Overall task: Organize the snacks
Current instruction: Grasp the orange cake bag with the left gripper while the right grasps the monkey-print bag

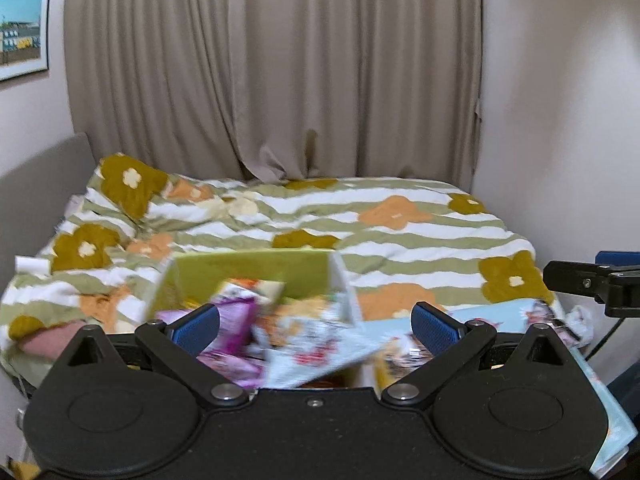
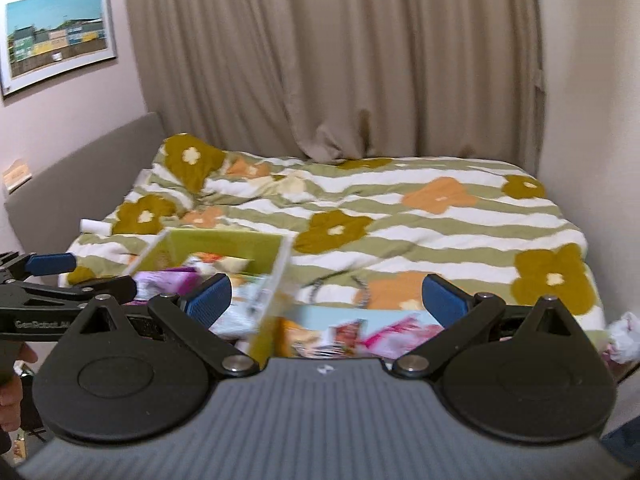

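Note:
A green box [image 1: 256, 270] with white walls stands on the bed and holds several snack packets, among them a purple one [image 1: 236, 320] and a pale blue-white one [image 1: 320, 352]. My left gripper [image 1: 316, 326] is open just above the box, holding nothing. In the right wrist view the same box [image 2: 224, 246] is at lower left, and more packets [image 2: 352, 334] lie on a light blue sheet right of it. My right gripper [image 2: 326, 300] is open and empty above those packets. The left gripper also shows at that view's left edge [image 2: 52, 276].
The floral striped duvet [image 1: 400, 232] covers the bed. Beige curtains [image 1: 280, 68] hang behind it. A grey headboard [image 2: 80, 168] runs along the left wall under a framed picture [image 2: 56, 36]. A crumpled wrapper [image 2: 624, 338] lies at the bed's right edge.

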`<state>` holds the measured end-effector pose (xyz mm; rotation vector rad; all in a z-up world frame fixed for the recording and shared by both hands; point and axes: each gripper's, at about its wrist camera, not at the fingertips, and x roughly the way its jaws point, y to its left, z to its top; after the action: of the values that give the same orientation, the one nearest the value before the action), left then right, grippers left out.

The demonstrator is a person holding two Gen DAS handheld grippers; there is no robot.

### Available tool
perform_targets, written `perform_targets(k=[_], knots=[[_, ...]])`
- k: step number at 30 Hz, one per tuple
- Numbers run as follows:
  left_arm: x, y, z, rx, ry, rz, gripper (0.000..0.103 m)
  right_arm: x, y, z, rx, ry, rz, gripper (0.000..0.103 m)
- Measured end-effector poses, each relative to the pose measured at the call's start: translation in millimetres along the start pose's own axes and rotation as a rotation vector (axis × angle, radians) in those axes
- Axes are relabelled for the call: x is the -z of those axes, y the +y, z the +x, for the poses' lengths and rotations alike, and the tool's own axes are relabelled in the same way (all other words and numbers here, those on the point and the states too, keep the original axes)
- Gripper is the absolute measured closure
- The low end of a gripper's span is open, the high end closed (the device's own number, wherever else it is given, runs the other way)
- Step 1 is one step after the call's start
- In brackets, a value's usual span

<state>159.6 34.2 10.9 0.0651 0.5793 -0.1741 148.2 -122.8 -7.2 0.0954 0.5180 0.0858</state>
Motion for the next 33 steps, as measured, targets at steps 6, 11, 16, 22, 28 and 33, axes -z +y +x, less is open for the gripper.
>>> perform_targets(k=[6,11,16,22,28,33], knots=[[9,-64,30,0.034,0.069,-0.005,0.000,12,-85,-2,0.062,0.039,0.075,0.000],[21,-113,63,0.064,0.145,-0.042,0.000,23,-146,9,0.093,0.100,0.104,0.000],[39,-154,107,0.056,0.235,-0.093,0.000,37,-196,33,0.085,0.171,0.117,0.000],[59,-185,157,0.022,0.340,-0.144,0.000,55,-232,70,0.045,0.241,0.103,0.000],[78,-201,192,-0.005,0.400,-0.176,0.002,68,-249,109,-0.042,0.309,0.127,0.000],[87,-204,210,0.011,0.422,-0.222,0.006,72,-251,135,-0.114,0.345,0.116,0.000]])
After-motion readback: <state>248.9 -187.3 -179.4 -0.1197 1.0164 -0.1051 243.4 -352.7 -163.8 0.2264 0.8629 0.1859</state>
